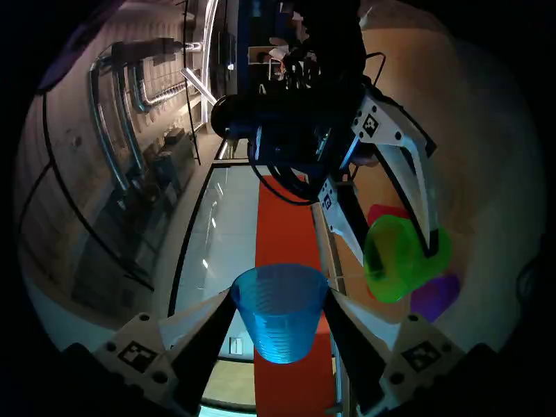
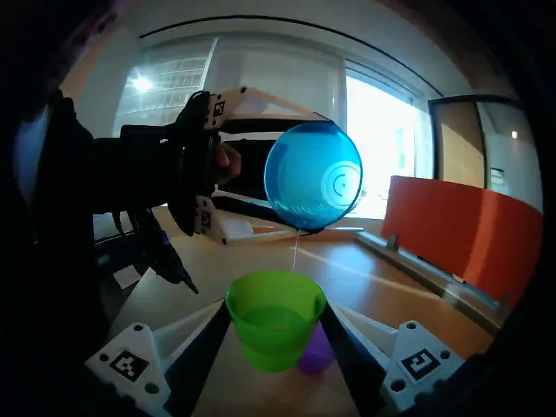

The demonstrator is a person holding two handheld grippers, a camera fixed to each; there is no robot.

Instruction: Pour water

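The left gripper [image 1: 280, 299] clamps the blue cup [image 2: 313, 175], tipped sideways. A thin water thread [image 2: 295, 254] drops into the part-filled green cup [image 2: 276, 326], clasped by the right gripper [image 2: 276, 309] (a purple cup [image 2: 318, 353] sits just behind). The left gripper view adds a pink cup [image 1: 386, 210]. An orange partition [image 2: 465, 229] bounds the table [image 2: 375, 278] on the right.

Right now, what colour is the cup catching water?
A green cup, clearest in the right gripper view.
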